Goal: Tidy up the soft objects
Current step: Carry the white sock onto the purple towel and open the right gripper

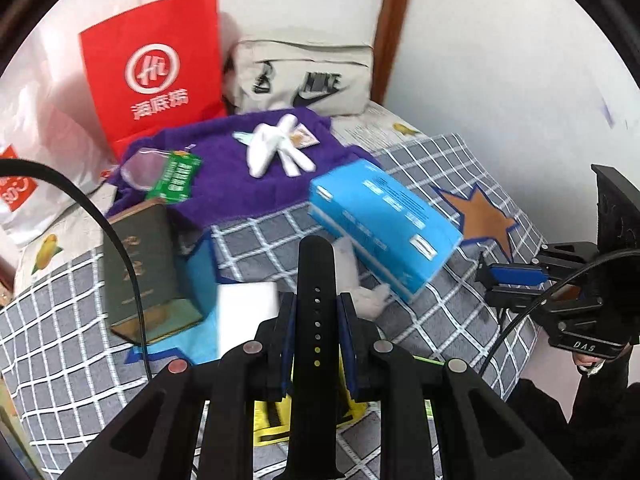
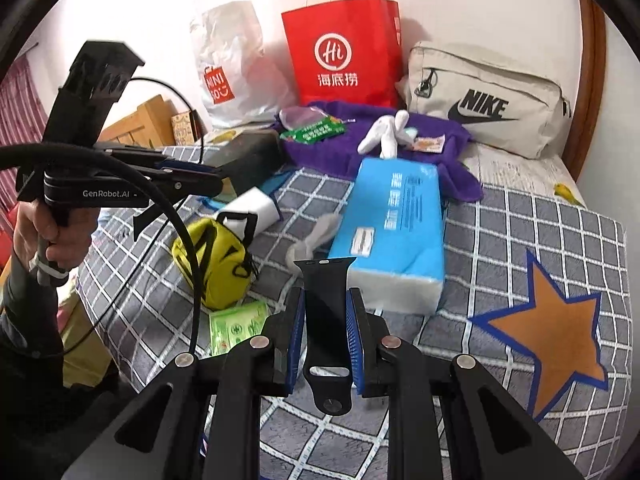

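You've got a black watch strap half in each hand: the holed strap [image 1: 316,300] clamped in your left hand-held gripper [image 1: 316,336], the buckle-slot strap [image 2: 326,320] pinched in your right hand-held gripper [image 2: 326,340], both above the checked bed [image 2: 520,220]. Keep both grips firm, lift clear of the blue tissue pack [image 2: 394,236], and bring them together somewhere uncluttered.

Red paper bag [image 2: 342,54] and white plastic bag [image 2: 228,68] against the wall, green book [image 1: 140,268] on the bed.
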A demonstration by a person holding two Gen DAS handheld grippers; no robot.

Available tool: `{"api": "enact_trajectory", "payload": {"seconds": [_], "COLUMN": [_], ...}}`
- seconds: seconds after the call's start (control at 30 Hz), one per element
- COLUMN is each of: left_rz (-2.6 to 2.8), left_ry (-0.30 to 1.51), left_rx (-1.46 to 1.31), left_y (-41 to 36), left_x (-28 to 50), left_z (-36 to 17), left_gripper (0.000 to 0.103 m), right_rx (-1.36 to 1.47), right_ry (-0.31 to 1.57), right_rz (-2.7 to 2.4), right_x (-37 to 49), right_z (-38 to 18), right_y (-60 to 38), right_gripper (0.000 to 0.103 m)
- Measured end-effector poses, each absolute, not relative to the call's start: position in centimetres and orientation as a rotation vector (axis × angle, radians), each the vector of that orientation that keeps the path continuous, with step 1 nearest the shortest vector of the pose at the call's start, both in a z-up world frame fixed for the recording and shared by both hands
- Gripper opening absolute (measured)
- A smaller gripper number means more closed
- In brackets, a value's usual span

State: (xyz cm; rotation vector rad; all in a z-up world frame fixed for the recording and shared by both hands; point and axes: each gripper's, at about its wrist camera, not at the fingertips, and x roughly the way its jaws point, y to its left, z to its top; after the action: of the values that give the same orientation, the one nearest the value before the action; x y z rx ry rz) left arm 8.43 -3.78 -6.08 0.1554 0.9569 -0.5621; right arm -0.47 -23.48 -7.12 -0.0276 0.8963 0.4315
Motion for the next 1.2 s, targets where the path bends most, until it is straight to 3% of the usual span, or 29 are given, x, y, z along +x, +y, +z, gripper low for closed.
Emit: {"api": "enact_trajectory", "payload": {"seconds": [0.57, 1.2], "left_rz": [-0.457, -0.363], "left_ry": [0.92, 0.895], "left_rx": [0.032, -0.041], "left_y": [1.5, 3.9], "left_x": [13.7, 23.6], "left_z": [-4.6, -3.7], "left_gripper": [0.019, 0.019], "right_rx": [-0.022, 0.013], "right_ry": [0.871, 0.828], "right_rz": [0.43, 0.323], "right_x": [6.1, 20.0], "right_z": [-4.6, -3.0], "right_y": [-22.7, -24.4], "right_gripper": [0.021, 0.021]}}
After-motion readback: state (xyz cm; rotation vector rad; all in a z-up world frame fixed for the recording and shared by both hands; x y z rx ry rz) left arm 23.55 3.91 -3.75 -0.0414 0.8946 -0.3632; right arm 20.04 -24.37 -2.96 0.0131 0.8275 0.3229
